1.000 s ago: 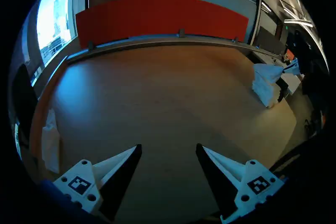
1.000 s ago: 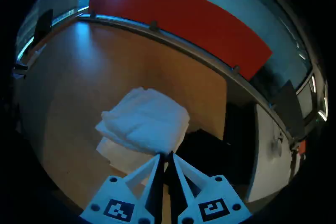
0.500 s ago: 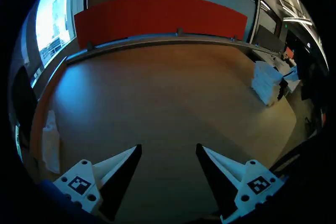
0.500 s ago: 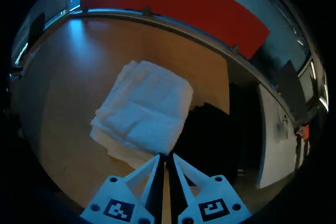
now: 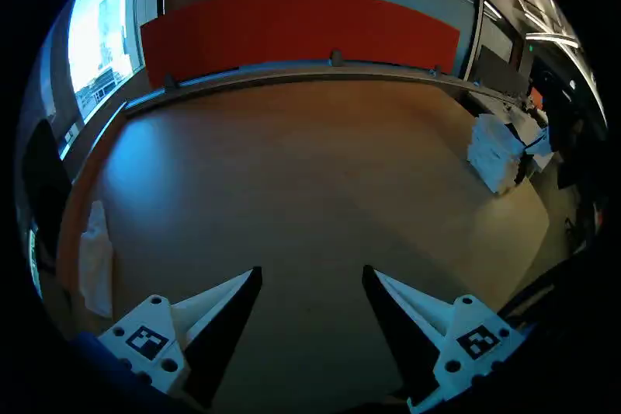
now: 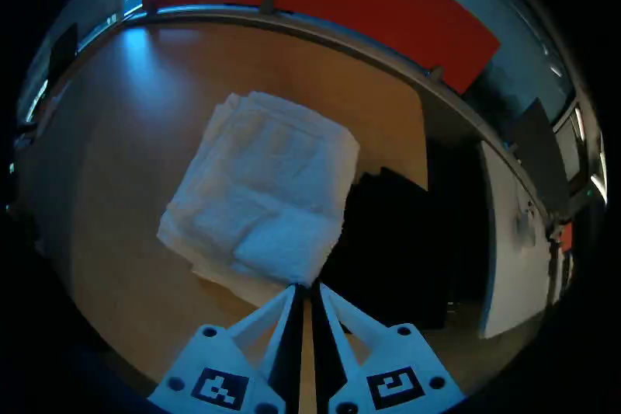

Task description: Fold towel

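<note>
Looking along the right gripper (image 6: 308, 287) here: squeezed down to a thin slit, tips parked right at the near corner of the folded towel (image 6: 264, 189). Can't tell whether actually pinching cloth or just touching it. Seems more like a pile of layers than one sheet, going by the stepped edges. Sits flat on the table (image 6: 116, 181), hard up against its right edge, dark drop just beyond. Lies dead ahead of those tips, long axis running away from them and leaning left toward the far edge with the red divider (image 6: 349, 2). Over on the left gripper (image 5: 310, 269): spread wide, holding nothing, hovering over bare wood mid-table, well apart from the towel, way off to its right. Also spotting a loose white cloth (image 5: 95, 259) at the left edge, nearer that side. So, guessing: right-hand job for anything on the towel, straight push or pull along that axis, no reach-around needed.
</note>
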Demonstrator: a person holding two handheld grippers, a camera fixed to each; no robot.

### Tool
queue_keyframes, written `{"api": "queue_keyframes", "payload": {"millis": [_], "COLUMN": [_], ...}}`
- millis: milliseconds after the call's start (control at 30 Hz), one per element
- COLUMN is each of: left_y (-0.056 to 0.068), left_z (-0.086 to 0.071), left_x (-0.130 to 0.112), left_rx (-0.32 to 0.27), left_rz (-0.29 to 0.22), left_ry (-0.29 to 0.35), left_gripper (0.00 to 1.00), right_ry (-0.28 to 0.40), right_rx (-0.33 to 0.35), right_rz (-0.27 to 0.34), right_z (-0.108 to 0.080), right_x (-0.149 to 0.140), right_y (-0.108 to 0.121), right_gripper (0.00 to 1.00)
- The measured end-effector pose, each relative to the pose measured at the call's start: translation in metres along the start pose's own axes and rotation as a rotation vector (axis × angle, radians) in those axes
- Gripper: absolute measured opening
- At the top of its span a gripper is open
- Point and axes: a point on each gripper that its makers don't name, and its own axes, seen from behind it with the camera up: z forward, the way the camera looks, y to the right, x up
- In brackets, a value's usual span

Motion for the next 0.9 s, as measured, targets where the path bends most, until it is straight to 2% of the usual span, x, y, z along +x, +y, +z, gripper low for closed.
{"api": "queue_keyframes", "payload": {"millis": [233,333,400,600,767,833,900], "left_y": [0.000,0.000,-0.001,-0.002,-0.003,-0.003,-0.003], "left_z": [0.000,0.000,0.000,0.000,-0.001,-0.002,-0.002], "left_x": [-0.001,0.000,0.000,-0.001,-0.001,0.000,0.000], "left_rx": [-0.001,-0.001,-0.001,0.001,-0.001,-0.001,-0.001], "left_rz": [0.001,-0.001,-0.003,-0.008,-0.014,-0.015,-0.016], "left_ry": [-0.002,0.001,0.002,0.006,0.009,0.012,0.015], "left_gripper": [0.96,0.96,0.96,0.96,0.96,0.96,0.96], "right_ry": [-0.002,-0.001,-0.001,0.004,0.041,0.061,0.079], "right_rx": [-0.003,-0.007,-0.007,-0.001,0.001,0.005,0.010], "right_rz": [-0.003,0.002,0.002,-0.013,0.005,0.025,0.045], "right_z": [0.001,0.001,-0.001,-0.008,-0.013,-0.014,-0.015], "right_x": [0.000,-0.001,-0.001,-0.003,0.005,0.011,0.016], "right_y": [-0.003,-0.004,-0.004,-0.010,-0.019,-0.024,-0.028], "right_gripper": [0.07,0.11,0.18,0.55,0.82,0.89,0.89]}}
